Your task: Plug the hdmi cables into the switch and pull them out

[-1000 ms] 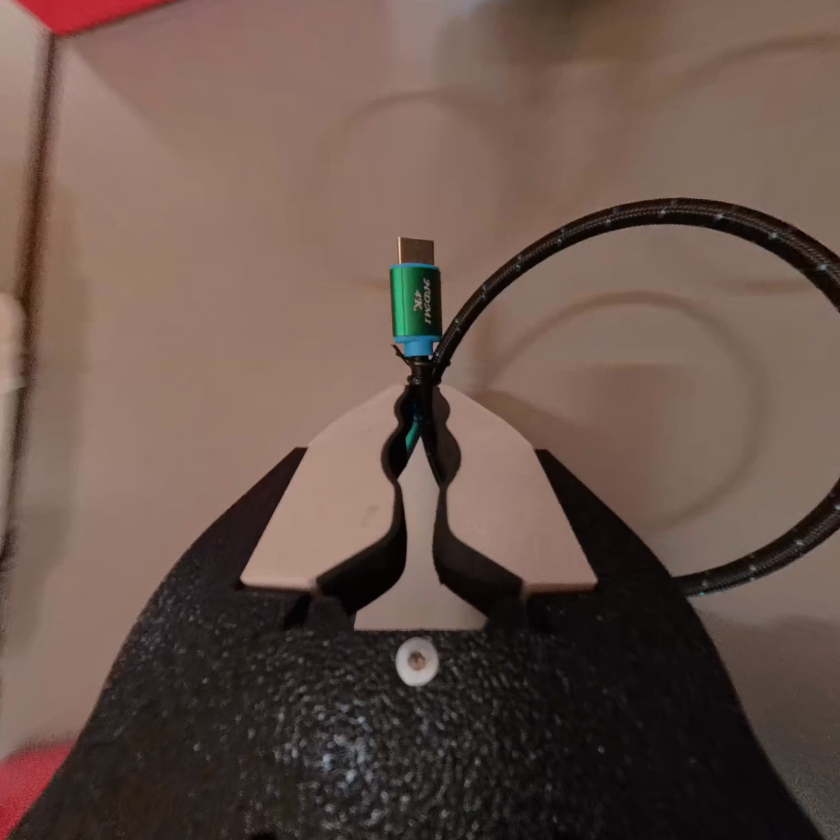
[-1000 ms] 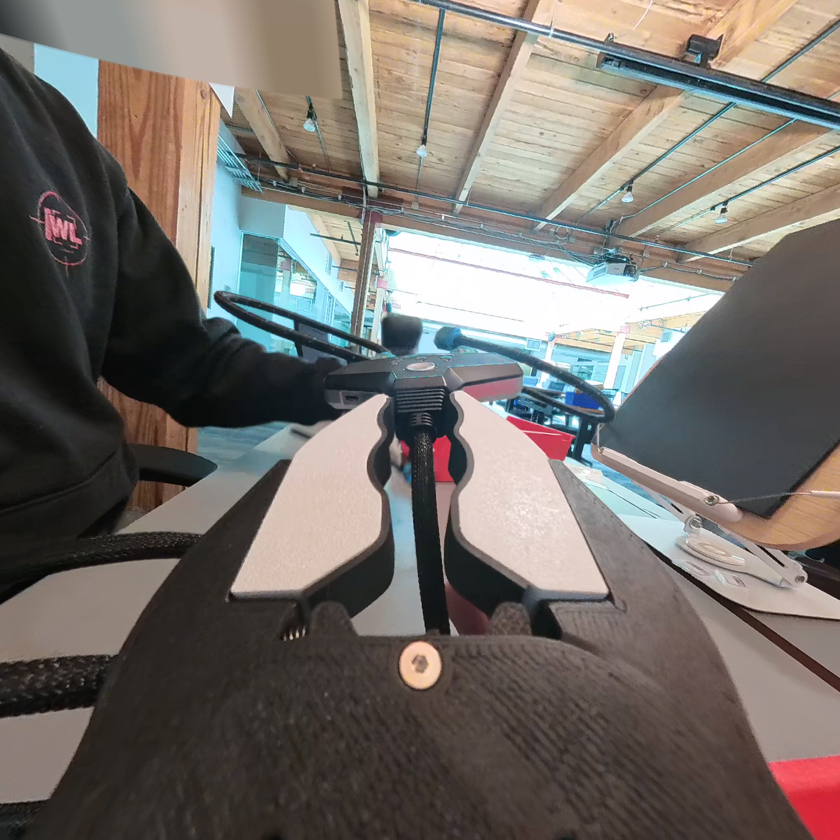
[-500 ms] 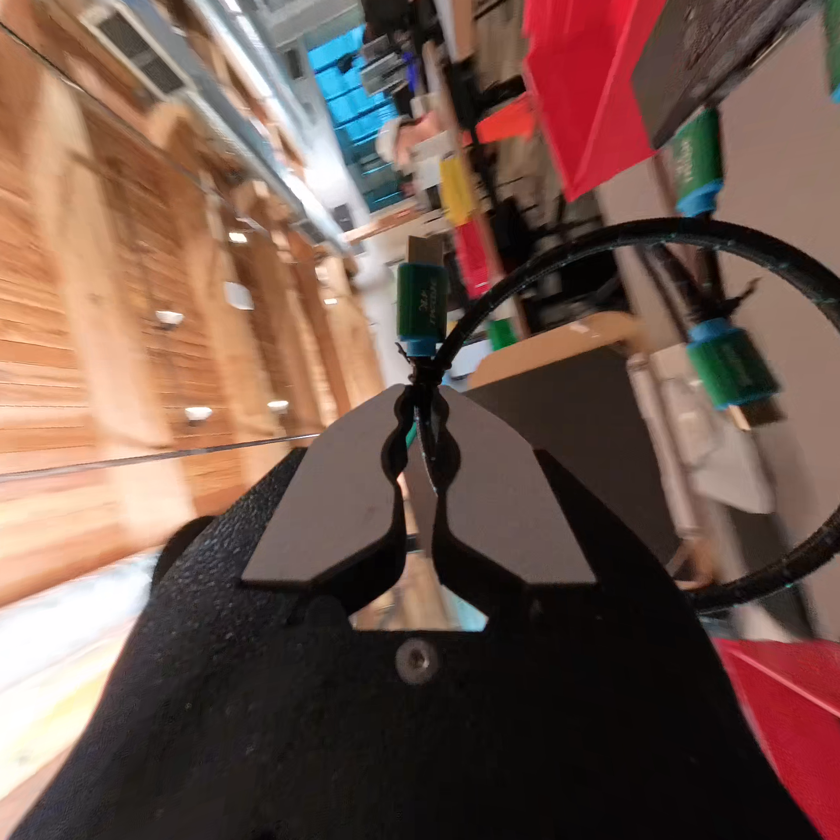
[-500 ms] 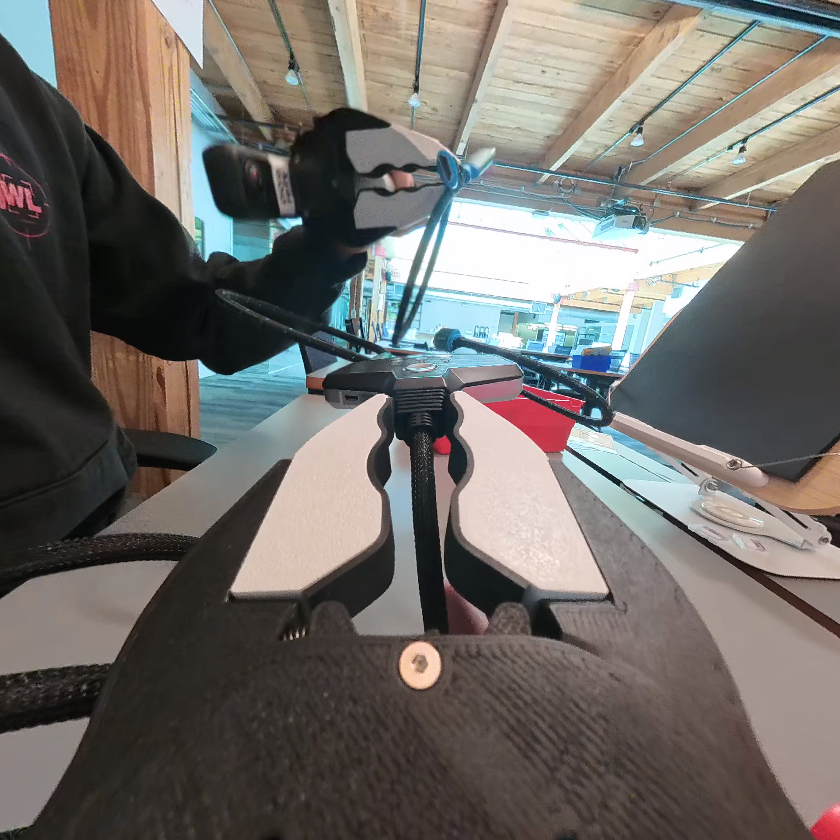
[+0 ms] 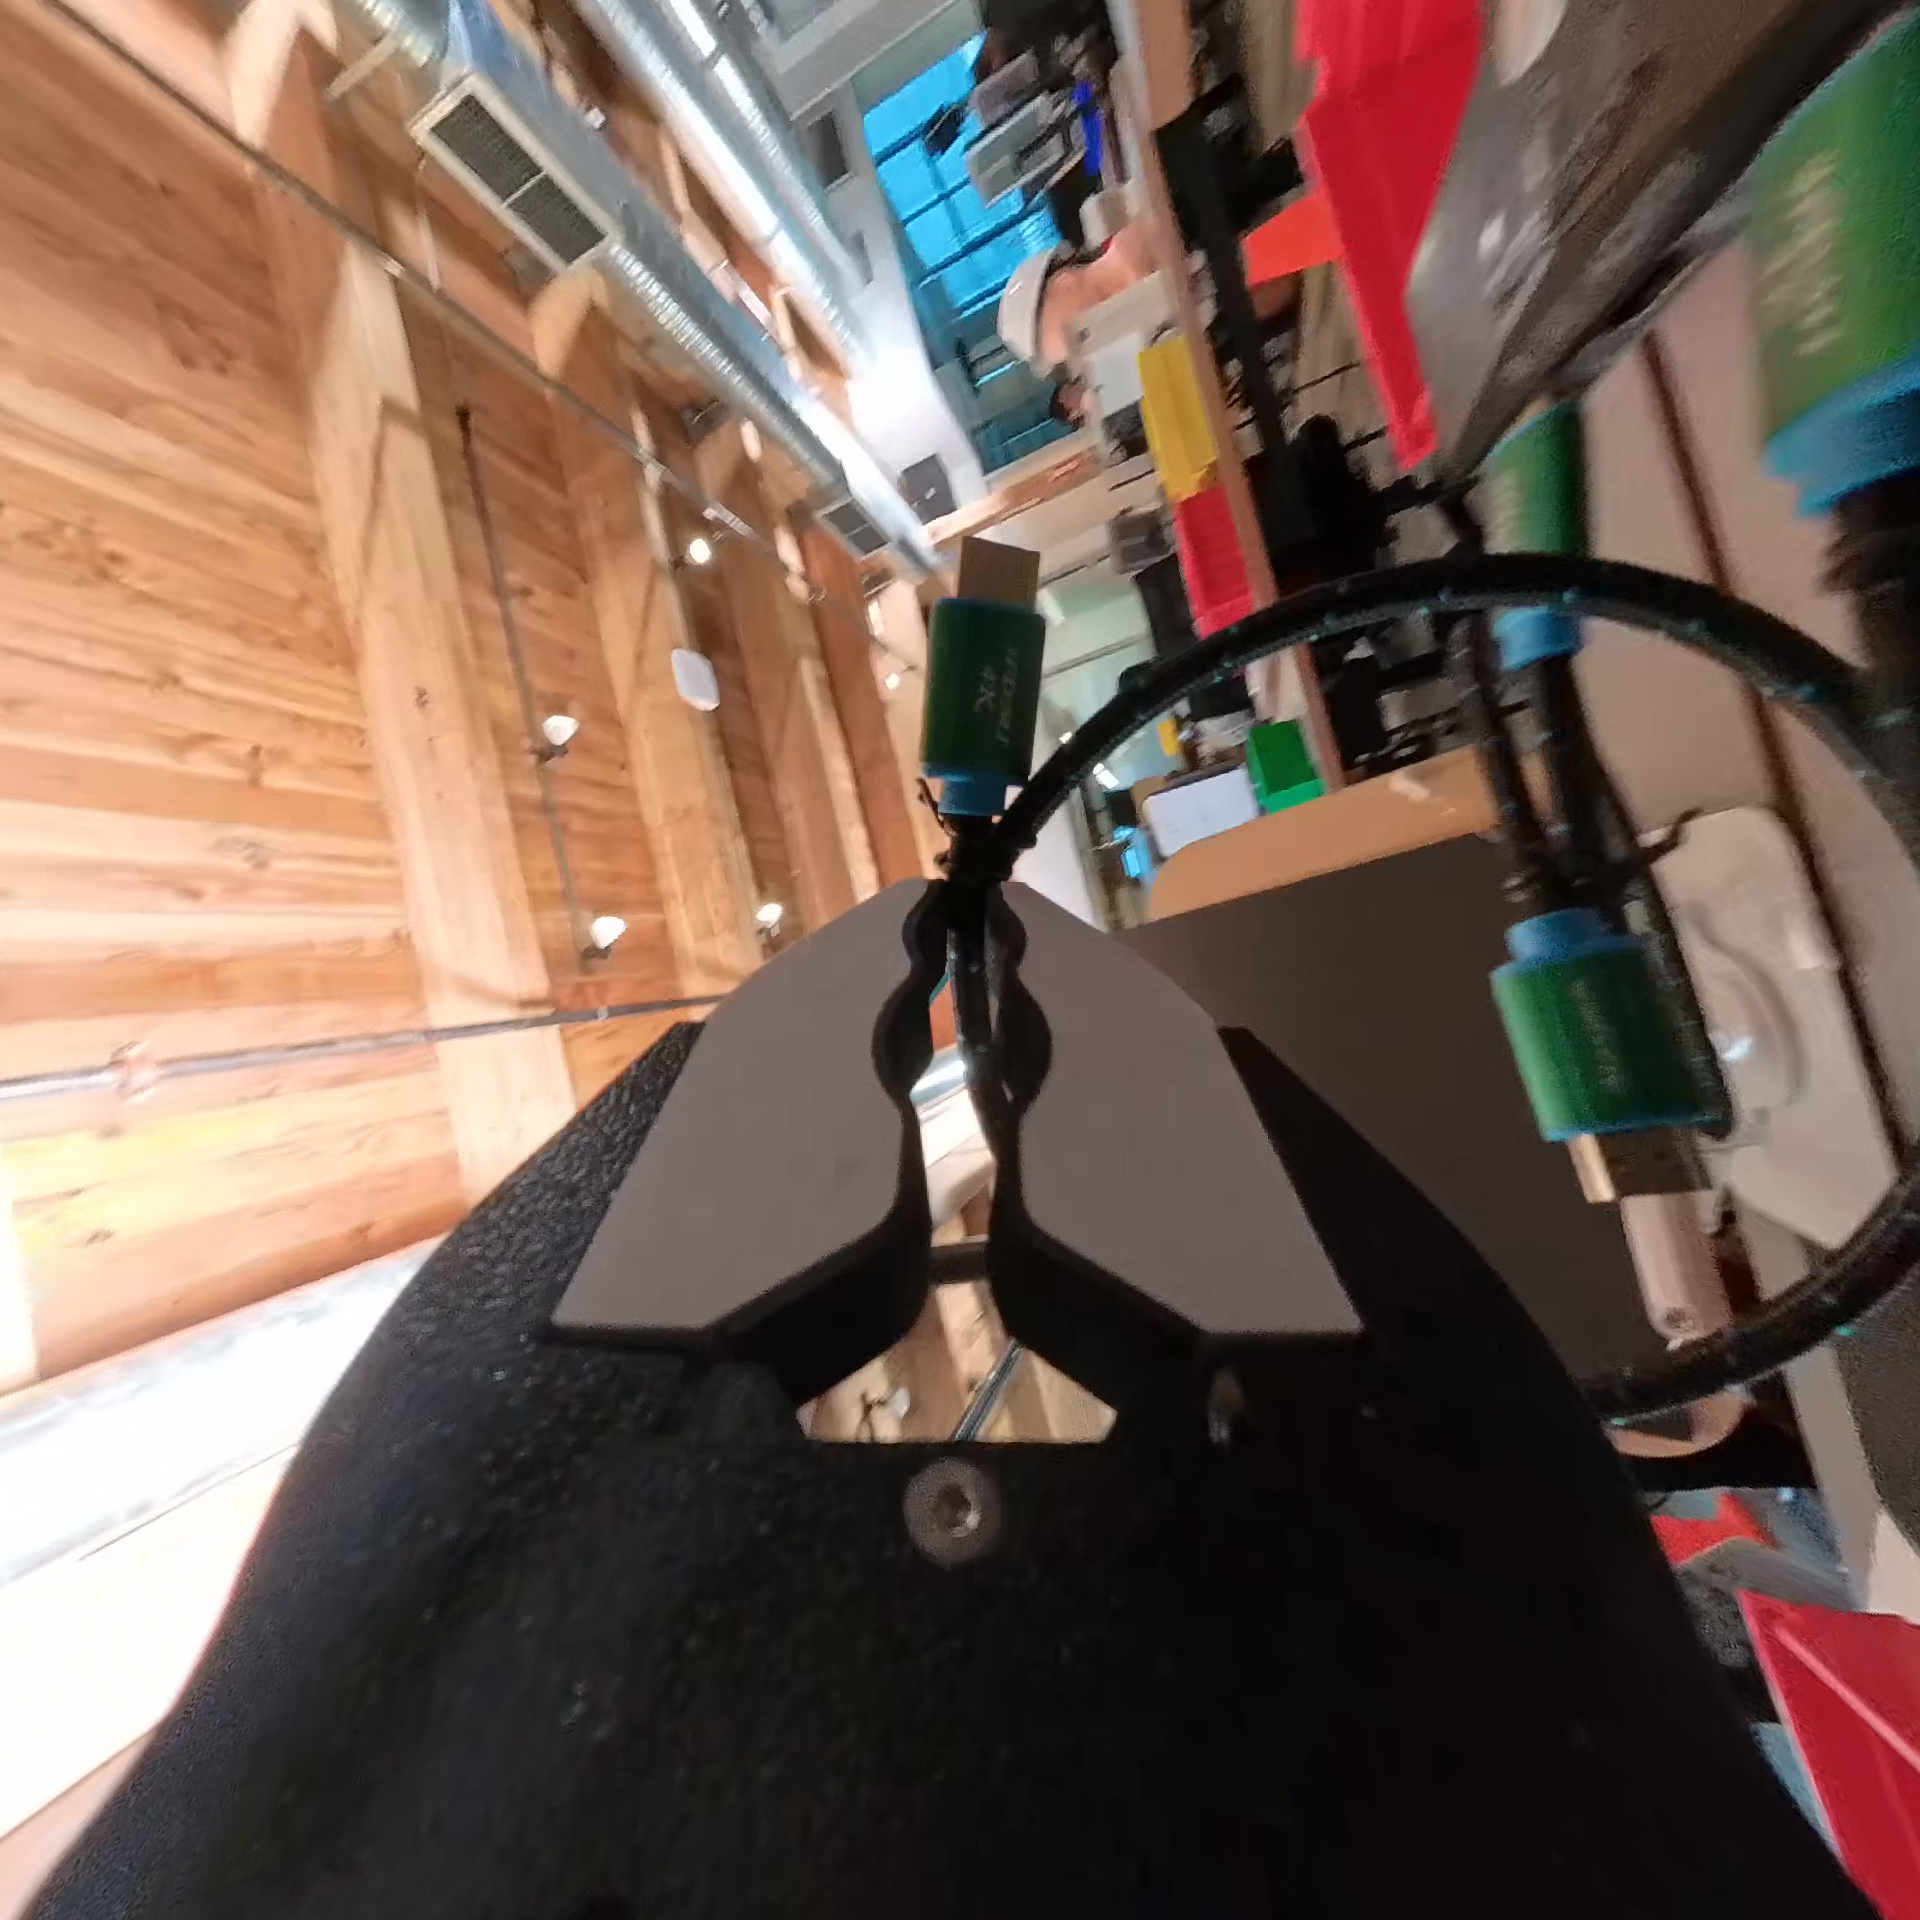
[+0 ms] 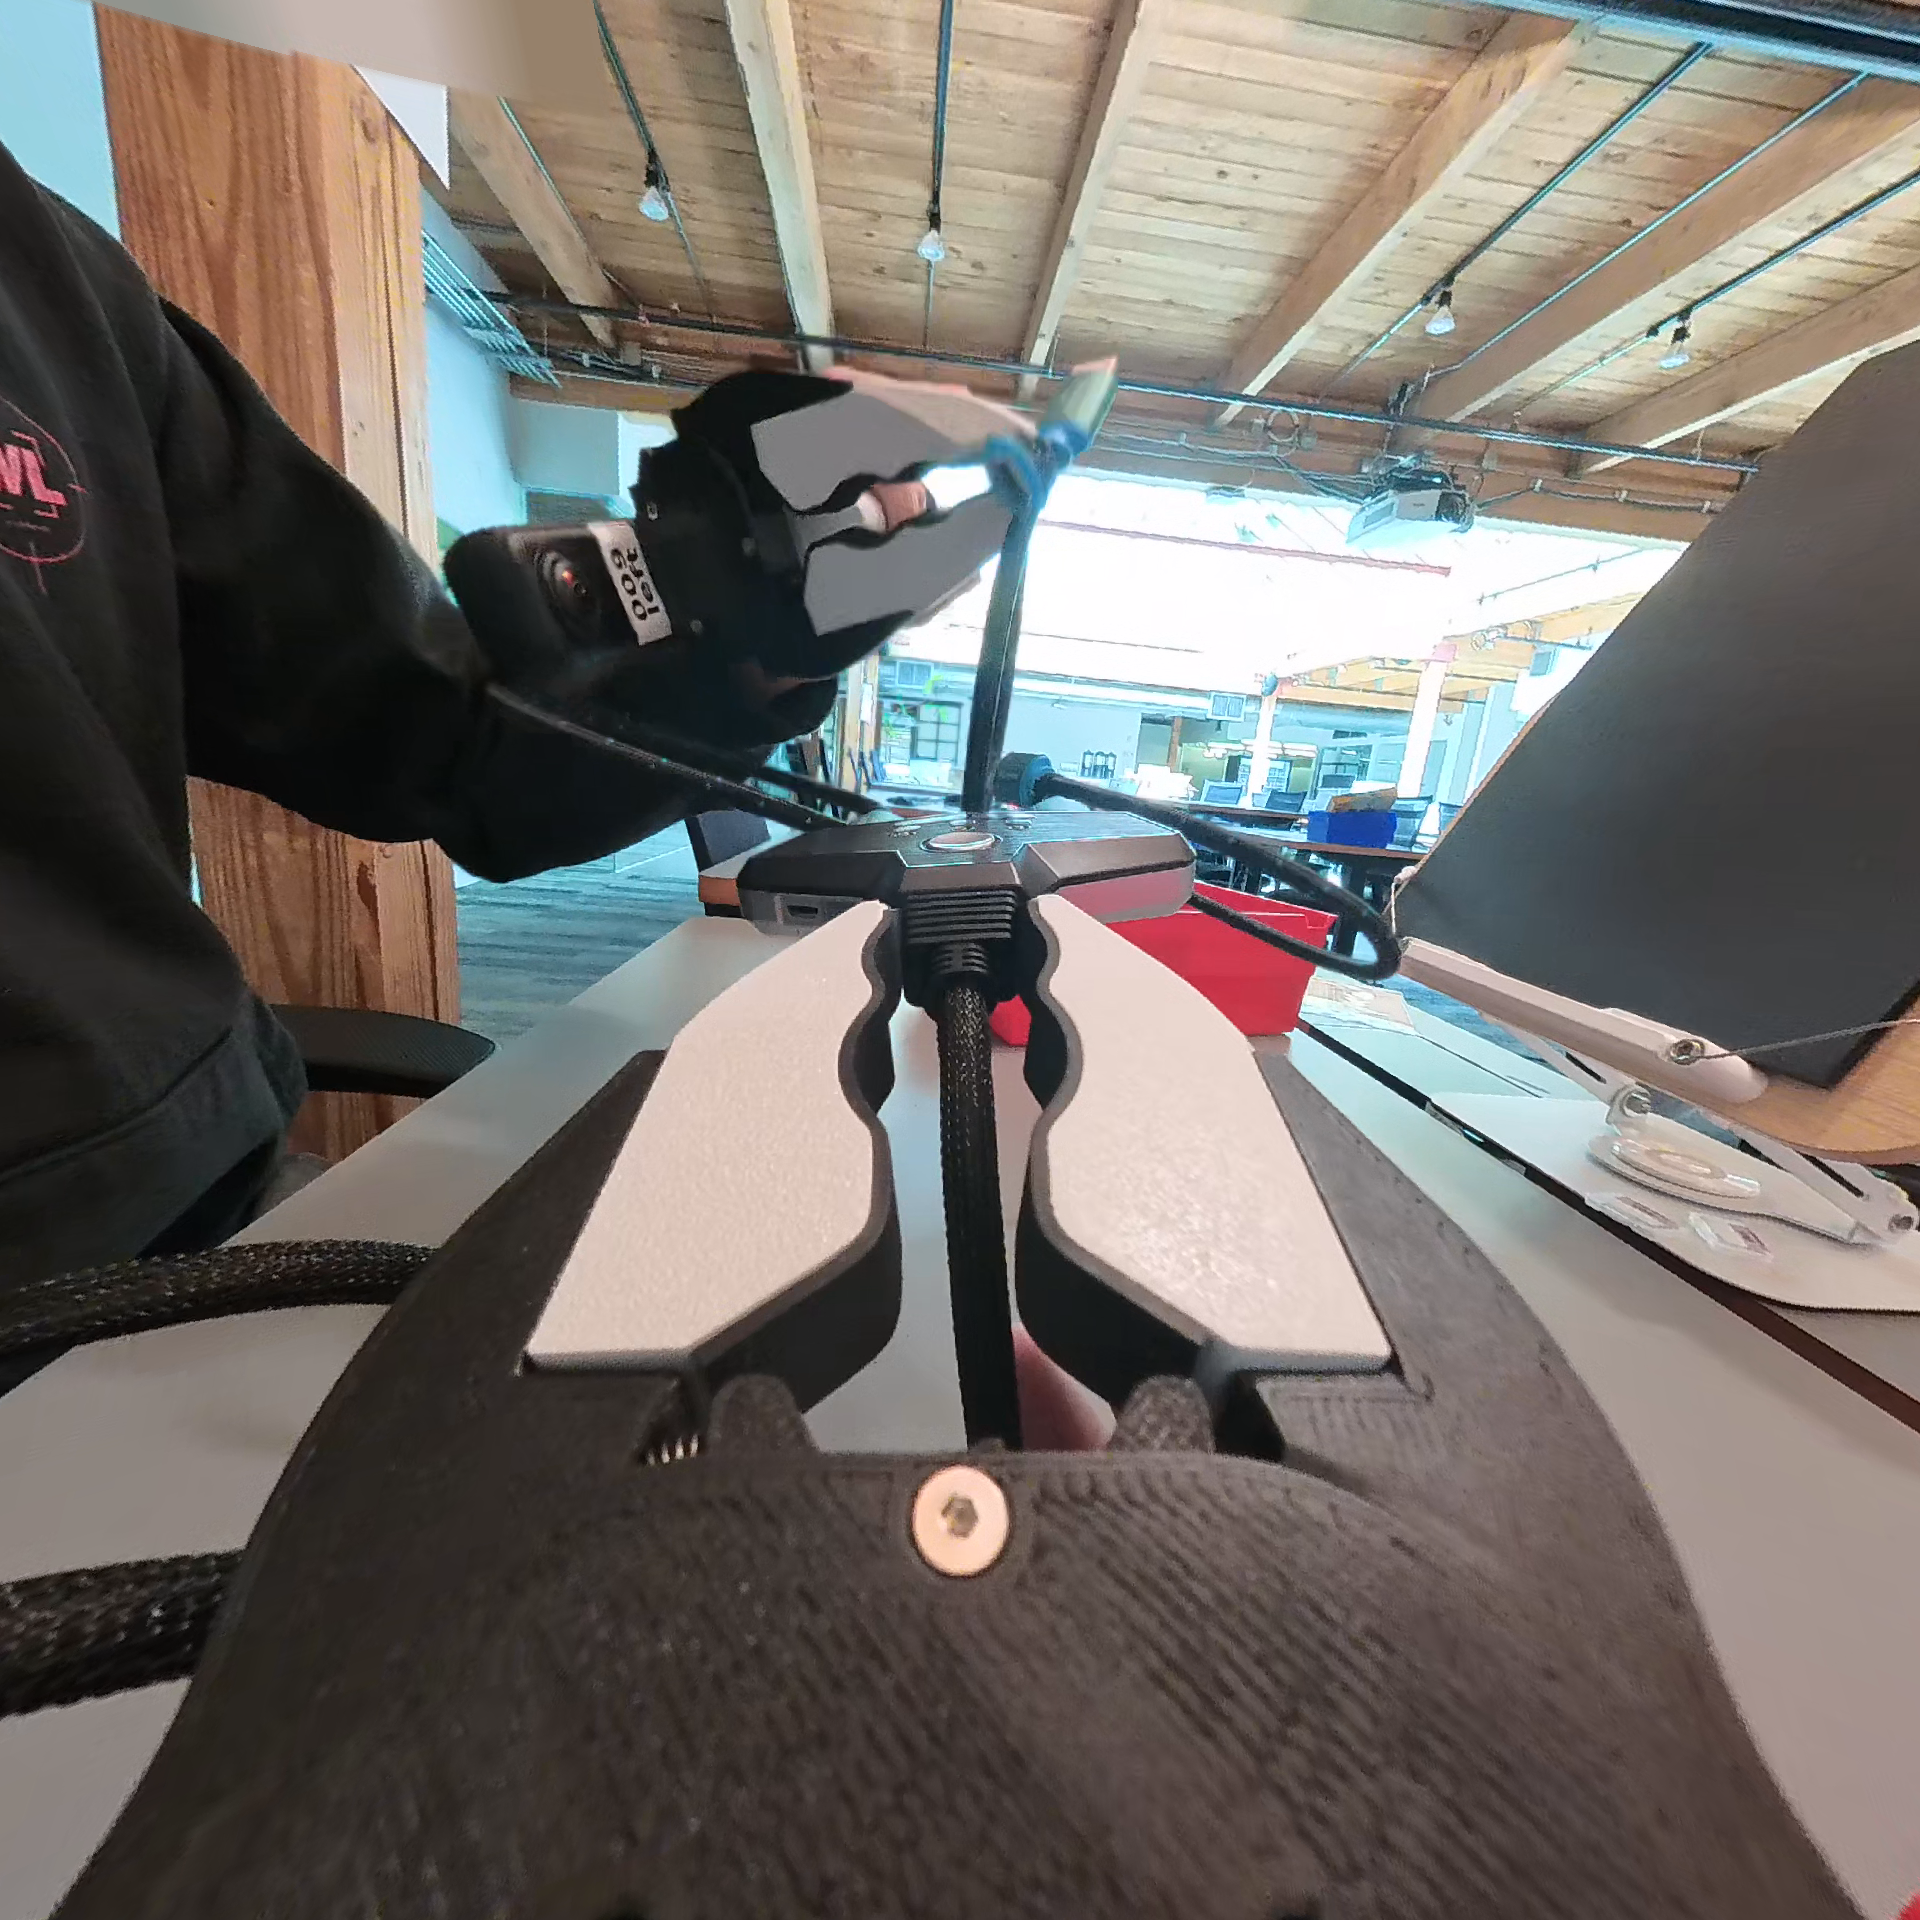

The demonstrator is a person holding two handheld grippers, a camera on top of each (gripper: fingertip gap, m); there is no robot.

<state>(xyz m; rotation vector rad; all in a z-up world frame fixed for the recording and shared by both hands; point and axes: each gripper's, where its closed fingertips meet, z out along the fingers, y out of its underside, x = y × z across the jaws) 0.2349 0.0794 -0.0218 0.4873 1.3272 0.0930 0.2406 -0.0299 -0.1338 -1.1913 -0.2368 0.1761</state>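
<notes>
My left gripper [image 5: 971, 914] is shut on a black braided HDMI cable [image 5: 1195, 686] just behind its green plug [image 5: 980, 707], whose metal tip is bare. The right wrist view shows this gripper [image 6: 1023, 457] holding the plug [image 6: 1081, 400] in the air above the black switch [image 6: 1101, 847]. My right gripper [image 6: 961, 935] is shut on the ribbed boot of the switch's own braided cable [image 6: 971, 1143] and rests on the table. In the left wrist view the switch [image 5: 1538, 229] is at the upper right, with two green plugs [image 5: 1527, 499] at its edge.
A loose green plug [image 5: 1600, 1039] with a bare tip lies by a white stand. A dark tilted board on that stand [image 6: 1714, 779] is on the right. A red bin [image 6: 1226, 966] sits behind the switch. A person's black sleeve [image 6: 260, 644] and a wooden post [image 6: 281, 416] are on the left.
My left gripper has lifted the green plug off the table, rolled sideways, and moved it over the switch. My right gripper has kept its hold in place.
</notes>
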